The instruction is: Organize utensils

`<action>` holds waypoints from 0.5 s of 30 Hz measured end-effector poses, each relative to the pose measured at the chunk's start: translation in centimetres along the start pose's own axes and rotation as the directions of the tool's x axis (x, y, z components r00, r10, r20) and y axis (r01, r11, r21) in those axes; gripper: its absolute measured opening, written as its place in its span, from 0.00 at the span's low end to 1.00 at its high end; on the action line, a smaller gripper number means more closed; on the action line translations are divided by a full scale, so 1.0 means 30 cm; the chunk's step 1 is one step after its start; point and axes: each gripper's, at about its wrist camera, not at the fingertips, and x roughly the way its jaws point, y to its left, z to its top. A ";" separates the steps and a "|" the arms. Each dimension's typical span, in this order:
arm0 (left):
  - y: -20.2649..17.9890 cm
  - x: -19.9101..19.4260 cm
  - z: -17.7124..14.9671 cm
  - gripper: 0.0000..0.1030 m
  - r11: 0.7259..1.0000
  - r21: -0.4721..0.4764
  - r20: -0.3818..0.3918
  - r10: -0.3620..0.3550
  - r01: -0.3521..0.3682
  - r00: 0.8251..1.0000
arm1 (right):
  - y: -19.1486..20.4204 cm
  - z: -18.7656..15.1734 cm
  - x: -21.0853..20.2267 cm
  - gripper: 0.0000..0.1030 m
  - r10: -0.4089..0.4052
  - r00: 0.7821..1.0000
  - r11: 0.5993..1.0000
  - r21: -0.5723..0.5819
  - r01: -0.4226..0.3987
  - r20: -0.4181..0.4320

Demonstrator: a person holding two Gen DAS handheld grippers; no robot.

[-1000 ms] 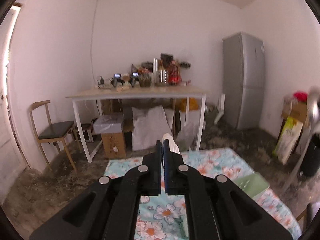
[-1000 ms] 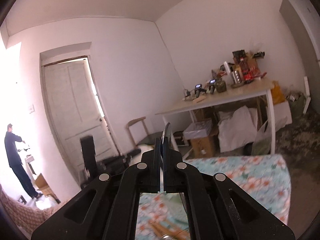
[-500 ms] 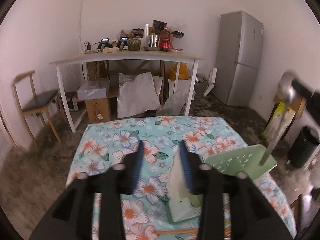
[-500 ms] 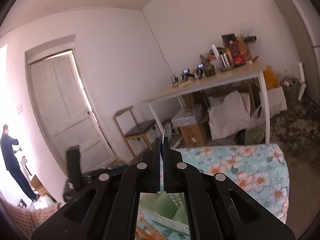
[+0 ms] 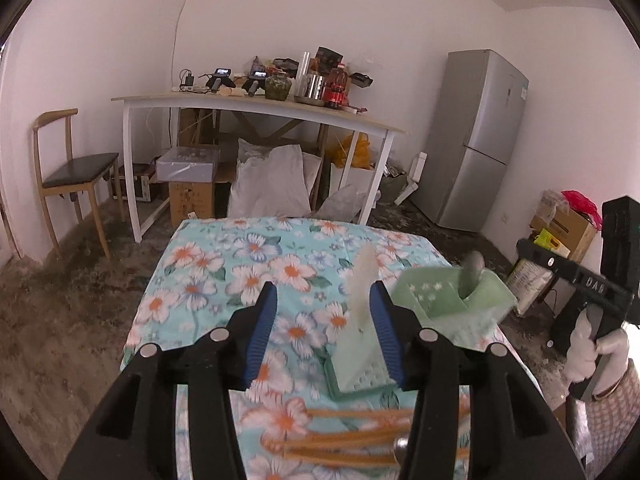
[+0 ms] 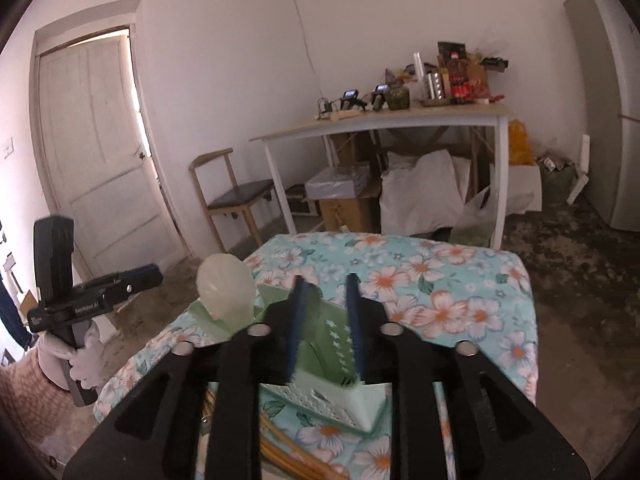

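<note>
My left gripper [image 5: 323, 322] is open and empty above a flowered tablecloth [image 5: 256, 264]. A pale plastic spoon [image 5: 362, 280] stands upright in a green utensil holder [image 5: 360, 364] just inside the right finger. A second green holder [image 5: 452, 304] holds a metal spoon [image 5: 472, 276]. Several wooden chopsticks [image 5: 352, 440] lie on the cloth below. My right gripper [image 6: 325, 320] is open and empty over the green holder [image 6: 332, 368]. The pale spoon [image 6: 226, 288] also stands to its left.
A white table [image 5: 256, 104] loaded with bottles and clutter stands behind, with boxes and bags beneath. A wooden chair [image 5: 68, 168] is at the left, a grey fridge [image 5: 476, 136] at the right, a white door [image 6: 92, 148] in the right wrist view.
Both grippers have opened and dropped toward the table. The pale spoon and the metal spoon they held now stand in the green holders.
</note>
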 end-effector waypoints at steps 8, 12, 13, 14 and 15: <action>-0.011 -0.113 -0.095 0.46 1.000 0.000 -0.002 -0.017 0.017 1.000 | 0.037 -0.045 -0.198 0.36 -0.022 0.998 0.999 0.040 0.020 0.052; -0.027 -0.147 -0.148 0.46 0.999 -0.001 -0.024 -0.038 0.038 0.999 | 0.077 -0.132 -0.252 0.52 -0.033 0.999 0.997 0.068 0.032 0.021; -0.033 -0.151 -0.167 0.47 0.999 -0.003 -0.036 -0.047 0.047 0.998 | 0.084 -0.165 -0.260 0.57 -0.033 0.999 0.996 0.083 0.033 0.006; -0.037 -0.155 -0.184 0.47 0.999 -0.005 -0.046 -0.051 0.050 0.998 | 0.093 -0.210 -0.262 0.58 -0.032 0.999 0.994 0.108 0.034 -0.023; -0.041 -0.158 -0.202 0.47 0.998 -0.009 -0.055 -0.055 0.055 0.997 | 0.100 -0.244 -0.259 0.59 -0.036 0.998 0.992 0.123 0.042 -0.051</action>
